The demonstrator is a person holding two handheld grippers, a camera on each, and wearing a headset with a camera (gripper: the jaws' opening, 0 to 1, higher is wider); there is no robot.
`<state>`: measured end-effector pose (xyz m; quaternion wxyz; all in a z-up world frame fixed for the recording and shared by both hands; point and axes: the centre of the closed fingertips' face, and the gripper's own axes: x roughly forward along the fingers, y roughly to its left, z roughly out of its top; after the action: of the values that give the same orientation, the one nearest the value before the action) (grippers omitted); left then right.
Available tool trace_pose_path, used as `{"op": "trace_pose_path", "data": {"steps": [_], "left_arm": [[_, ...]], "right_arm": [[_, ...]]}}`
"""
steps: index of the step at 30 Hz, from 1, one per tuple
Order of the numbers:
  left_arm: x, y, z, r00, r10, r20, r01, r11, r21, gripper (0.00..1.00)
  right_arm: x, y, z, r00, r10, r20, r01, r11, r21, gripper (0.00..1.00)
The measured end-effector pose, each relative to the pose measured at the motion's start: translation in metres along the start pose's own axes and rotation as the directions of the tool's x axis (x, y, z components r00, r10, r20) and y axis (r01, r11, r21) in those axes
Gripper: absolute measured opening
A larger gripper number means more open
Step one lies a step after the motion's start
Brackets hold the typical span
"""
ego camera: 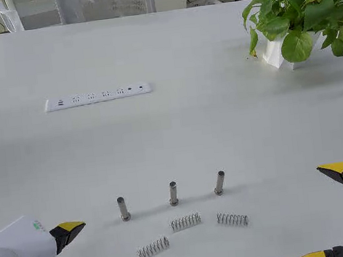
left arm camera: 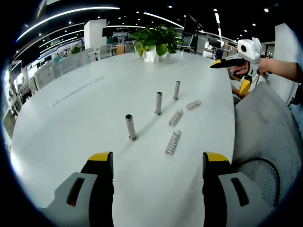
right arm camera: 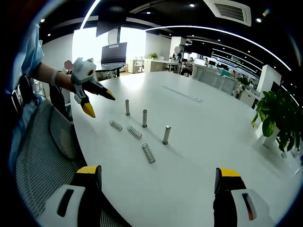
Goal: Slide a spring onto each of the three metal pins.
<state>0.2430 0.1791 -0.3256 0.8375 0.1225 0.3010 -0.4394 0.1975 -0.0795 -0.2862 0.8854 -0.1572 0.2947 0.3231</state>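
- Head view, taking the middle pin (ego camera: pixel 173 193) as landmark: upright on the white table (ego camera: pixel 221 129), shaft bare.
- Just left of the middle pin, the left pin (ego camera: pixel 123 208); just right of it, the right pin (ego camera: pixel 219 182). Both upright and bare-shafted.
- Directly in front of the middle pin and near it, the middle spring (ego camera: pixel 185 222), lying flat on its side.
- Front-left of the middle pin, the left spring (ego camera: pixel 153 248); front-right, the right spring (ego camera: pixel 233 219). All lying flat, apart from every pin.
- Well to the front-left of the middle pin, the left gripper (ego camera: pixel 99 253): jaws spread wide, gripping nothing.
- Well to the front-right of the middle pin, the right gripper (ego camera: pixel 320 212): jaws likewise wide apart, nothing between them.
- Far behind the middle pin and leftward, a power strip (ego camera: pixel 98 96); far behind and rightward, a potted plant (ego camera: pixel 298 12).
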Motion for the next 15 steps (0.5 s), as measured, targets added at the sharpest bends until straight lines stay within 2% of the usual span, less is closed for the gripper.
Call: {"op": "trace_pose_path", "data": {"steps": [3,7,13,15], "left_arm": [[0.004,-0.002,0.001,1.0,-0.006,0.002,0.006,1.0,0.018,0.71],[0.01,-0.004,0.001,0.9999,-0.011,0.0,0.011,0.999,0.044,0.59],[0.02,-0.01,-0.002,0.999,-0.033,-0.032,0.036,0.994,0.099,0.45],[0.025,-0.013,-0.006,0.9972,-0.047,-0.058,0.054,0.992,0.118,0.43]], "right_arm": [[-0.001,-0.001,-0.003,1.0,-0.005,-0.006,0.005,1.0,0.0,0.99],[-0.001,-0.001,-0.004,1.0,-0.005,-0.006,0.005,1.0,0.004,0.99],[-0.002,-0.001,-0.006,0.9999,-0.009,-0.007,0.009,1.0,0.012,0.99],[-0.002,-0.001,-0.006,0.9999,-0.011,-0.008,0.011,1.0,0.013,0.99]]}}
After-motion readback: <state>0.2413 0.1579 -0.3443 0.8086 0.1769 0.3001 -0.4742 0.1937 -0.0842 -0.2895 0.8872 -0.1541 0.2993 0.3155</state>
